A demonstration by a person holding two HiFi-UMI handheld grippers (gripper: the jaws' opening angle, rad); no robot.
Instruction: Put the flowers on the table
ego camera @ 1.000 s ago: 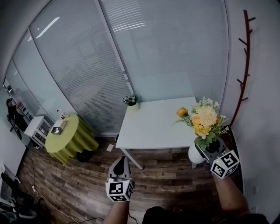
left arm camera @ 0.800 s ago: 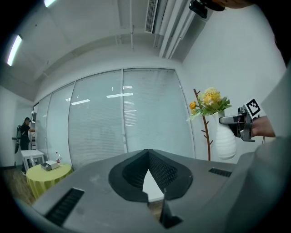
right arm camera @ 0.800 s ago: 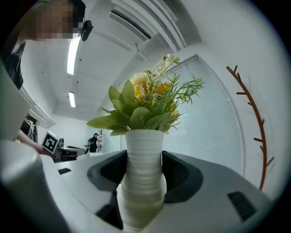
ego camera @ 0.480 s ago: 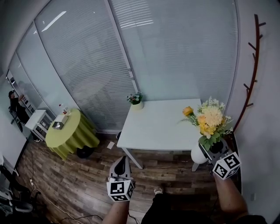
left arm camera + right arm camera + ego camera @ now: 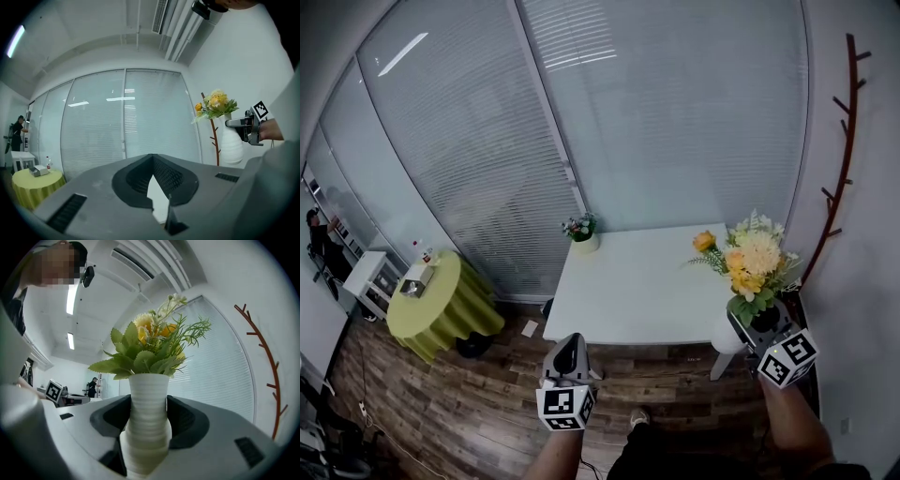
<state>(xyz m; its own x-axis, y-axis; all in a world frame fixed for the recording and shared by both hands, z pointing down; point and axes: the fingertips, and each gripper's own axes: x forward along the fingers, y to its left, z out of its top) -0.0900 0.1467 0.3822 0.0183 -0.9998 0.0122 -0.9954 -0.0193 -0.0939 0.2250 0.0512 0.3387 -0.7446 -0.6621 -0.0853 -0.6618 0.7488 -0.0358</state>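
In the head view my right gripper [image 5: 761, 330] is shut on a white ribbed vase [image 5: 724, 336] of yellow flowers [image 5: 748, 261], upright and level, off the white table's [image 5: 637, 291] near right corner. The right gripper view shows both jaws pressed on the vase's neck [image 5: 149, 413] below the green leaves [image 5: 140, 359]. My left gripper [image 5: 566, 360] is shut with nothing in it and points at the table's near left edge. In the left gripper view its jaws [image 5: 153, 161] meet, with the vase [image 5: 232, 140] off to the right. A small flower pot [image 5: 580, 231] stands on the table's far left corner.
A round table with a lime-green cloth [image 5: 441, 302] stands to the left on the wooden floor [image 5: 431, 394]. A branch-shaped coat rack [image 5: 839, 159] rises by the right wall. Glass walls with blinds [image 5: 656, 112] lie behind the table. A white shelf [image 5: 366, 277] and a person [image 5: 319, 244] are at the far left.
Both grippers have moved forward toward the white table, whose near edge now lies closer to them. The vase stays upright in the right gripper.
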